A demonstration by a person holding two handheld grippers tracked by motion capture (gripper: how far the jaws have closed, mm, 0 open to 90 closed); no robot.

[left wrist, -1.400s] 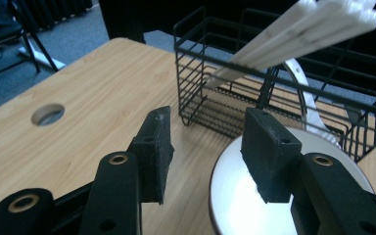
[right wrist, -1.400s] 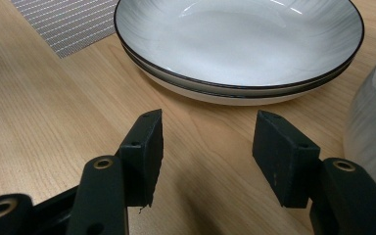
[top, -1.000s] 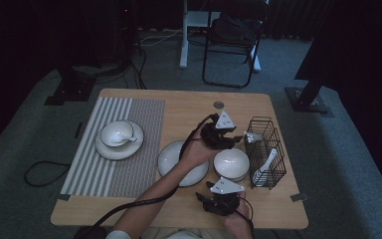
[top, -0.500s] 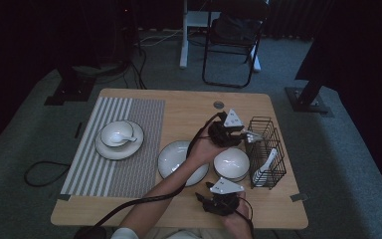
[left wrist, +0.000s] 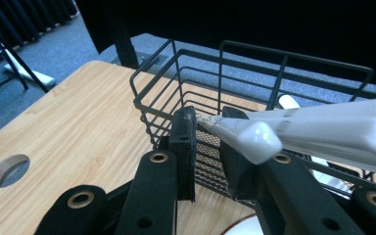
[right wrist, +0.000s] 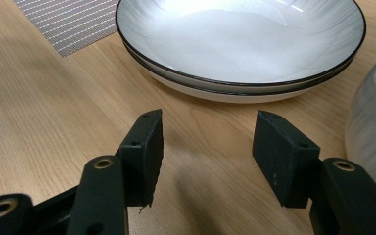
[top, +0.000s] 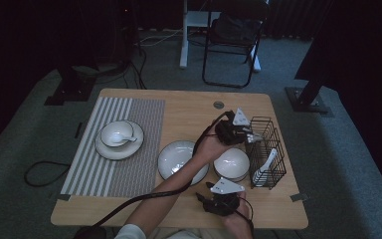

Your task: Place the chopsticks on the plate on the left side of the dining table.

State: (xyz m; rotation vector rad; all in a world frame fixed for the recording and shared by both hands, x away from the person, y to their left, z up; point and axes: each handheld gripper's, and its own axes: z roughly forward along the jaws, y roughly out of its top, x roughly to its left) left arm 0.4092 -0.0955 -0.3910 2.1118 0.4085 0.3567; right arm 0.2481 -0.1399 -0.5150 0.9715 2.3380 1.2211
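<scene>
My left gripper (top: pixel 248 135) hangs above the table by the near corner of the black wire basket (top: pixel 266 149). In the left gripper view its jaws (left wrist: pixel 208 122) have just been closing and now pinch the thin end of a white ceramic spoon (left wrist: pixel 323 134), which sticks out to the right over the basket's rim (left wrist: pixel 225 54). Another white spoon (top: pixel 268 162) leans inside the basket. My right gripper (top: pixel 214 195) rests low at the table's front edge, open (right wrist: pixel 205 132), nothing between its pads, facing a wide white plate (right wrist: pixel 240 44) and a bowl (right wrist: pixel 372 98).
The white bowl (top: pixel 231 163) sits between the plate (top: pixel 176 157) and the basket. A striped placemat (top: pixel 114 144) at the left carries a small bowl with a spoon on a plate (top: pixel 117 134). A round cable hole (top: pixel 218 105) lies at the table's back. A folding chair (top: pixel 231 40) stands beyond.
My left gripper has moved right, toward the basket, and its jaws have closed on the white spoon. The right gripper has stayed where it was.
</scene>
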